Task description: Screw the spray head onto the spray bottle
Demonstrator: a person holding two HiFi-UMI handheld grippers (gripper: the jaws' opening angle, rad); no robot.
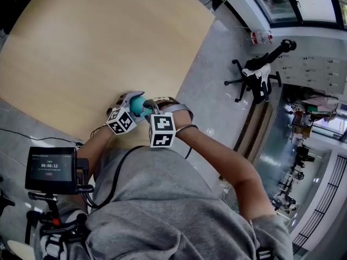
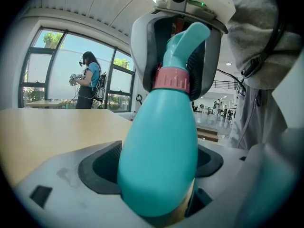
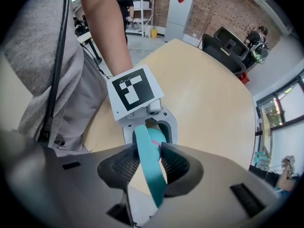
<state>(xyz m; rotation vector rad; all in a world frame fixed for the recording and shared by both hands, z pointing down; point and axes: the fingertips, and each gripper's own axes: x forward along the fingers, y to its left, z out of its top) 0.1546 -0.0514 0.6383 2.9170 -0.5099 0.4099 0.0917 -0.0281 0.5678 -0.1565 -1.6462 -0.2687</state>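
Note:
A teal spray bottle (image 2: 159,146) stands upright between my left gripper's (image 2: 159,163) jaws, which are shut on its body. A pink collar (image 2: 171,80) rings its neck, with the teal spray head (image 2: 187,39) on top. My right gripper (image 3: 149,163) points down from above and is shut on the spray head (image 3: 148,175), whose long teal trigger runs between the dark pads (image 3: 118,167). In the head view both grippers meet at the bottle (image 1: 136,105) over the table's near edge, the left gripper (image 1: 127,110) on the left and the right gripper (image 1: 149,108) beside it.
The light wooden table (image 1: 108,47) stretches away from the person. A small screen on a mount (image 1: 51,169) sits at the lower left. An office chair (image 1: 257,75) stands on the grey floor to the right. Another person (image 2: 90,80) stands by the windows.

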